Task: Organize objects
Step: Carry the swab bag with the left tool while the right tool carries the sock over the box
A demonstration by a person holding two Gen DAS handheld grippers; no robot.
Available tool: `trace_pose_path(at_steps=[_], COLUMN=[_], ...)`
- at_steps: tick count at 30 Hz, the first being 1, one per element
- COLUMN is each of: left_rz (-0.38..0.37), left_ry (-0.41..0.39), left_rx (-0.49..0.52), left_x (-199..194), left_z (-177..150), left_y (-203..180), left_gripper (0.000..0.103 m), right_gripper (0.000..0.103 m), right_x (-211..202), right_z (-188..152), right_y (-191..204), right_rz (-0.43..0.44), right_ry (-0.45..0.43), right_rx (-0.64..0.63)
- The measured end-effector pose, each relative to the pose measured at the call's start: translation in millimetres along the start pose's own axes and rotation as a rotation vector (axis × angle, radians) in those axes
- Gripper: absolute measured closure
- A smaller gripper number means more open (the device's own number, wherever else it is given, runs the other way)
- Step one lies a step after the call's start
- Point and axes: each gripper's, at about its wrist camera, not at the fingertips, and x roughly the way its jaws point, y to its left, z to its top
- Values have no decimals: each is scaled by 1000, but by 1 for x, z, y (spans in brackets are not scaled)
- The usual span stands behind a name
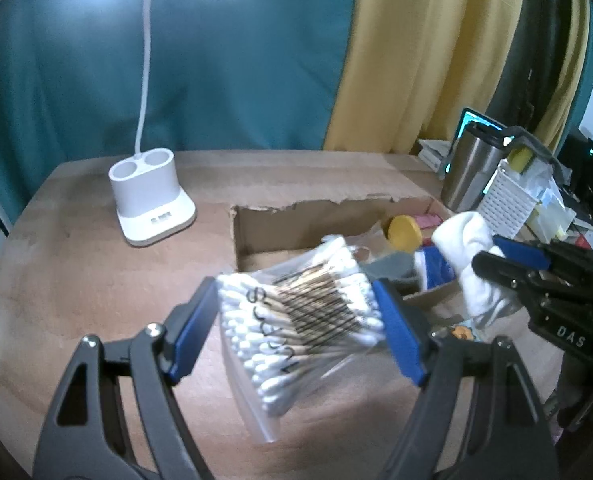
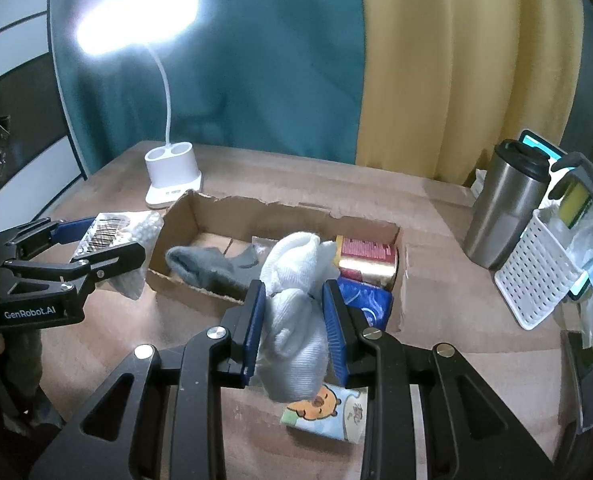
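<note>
My left gripper [image 1: 298, 322] is shut on a clear bag of cotton swabs [image 1: 296, 312], held above the wooden table just in front of the open cardboard box [image 1: 256, 232]. The same bag of cotton swabs [image 2: 112, 236] shows left of the box in the right wrist view. My right gripper [image 2: 294, 322] is shut on a white sock [image 2: 296, 320], lifted over the box's near edge [image 2: 200, 290]. In the left wrist view the white sock [image 1: 468, 248] hangs from the right gripper [image 1: 496, 258]. A grey sock [image 2: 212, 266], a yellow lid [image 1: 404, 232], a red and gold packet [image 2: 370, 256] and a blue packet [image 2: 366, 300] lie in the box.
A white desk lamp base [image 1: 150, 200] stands behind the box at the left. A steel tumbler [image 2: 504, 208] and a white perforated basket [image 2: 536, 272] crowd the right side. A tissue pack with a cartoon bear [image 2: 328, 410] lies on the table under my right gripper.
</note>
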Motion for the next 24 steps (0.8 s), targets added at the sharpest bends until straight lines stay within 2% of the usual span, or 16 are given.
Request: trace_pose_path(at_steps=[24], left_rz=[-5], left_ry=[-2], left_rx=[-59], left_x=[7], left_z=[7], left_y=[53], left_gripper=[25], right_gripper=[72], right_x=[36], right_z=[37], right_y=[40], right_rz=[25], right_ry=[14], right_rx=[-44])
